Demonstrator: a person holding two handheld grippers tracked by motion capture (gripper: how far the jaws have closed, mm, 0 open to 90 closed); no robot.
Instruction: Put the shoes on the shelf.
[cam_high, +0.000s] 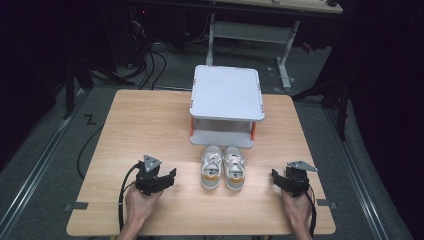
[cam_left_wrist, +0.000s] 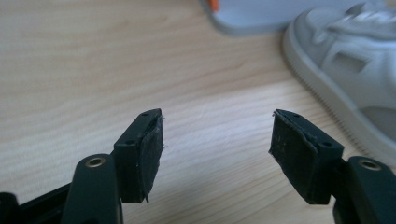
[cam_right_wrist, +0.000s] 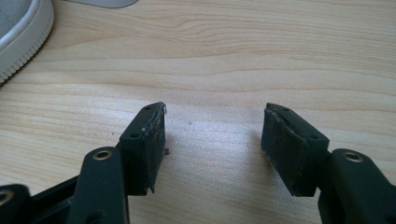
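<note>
Wooden desk (cam_high: 150, 125), viewed from above. A pair of small white shoes (cam_high: 223, 167) with tan-orange patches sits side by side near desk centre, toes toward 12 o'clock, heels toward the person. Just beyond the toes, at 12 o'clock from the shoes, stands a grey two-tier stand (cam_high: 227, 92) with orange posts; its lower shelf nearly meets the shoe tips. Left tongs (cam_high: 167, 178) rest at 9 o'clock from the shoes, held in the left hand (cam_high: 140, 202), jaws pointing toward the pair. Left gripper view: jaws apart, bare desk between them, nothing gripped; left shoe (cam_left_wrist: 345, 65) lies at 2 o'clock. Right tongs (cam_high: 276, 177) sit at 3 o'clock from the shoes, in the right hand (cam_high: 296, 210). Right gripper view: jaws apart, empty; a shoe sole edge (cam_right_wrist: 21, 37) at 10 o'clock.
</note>
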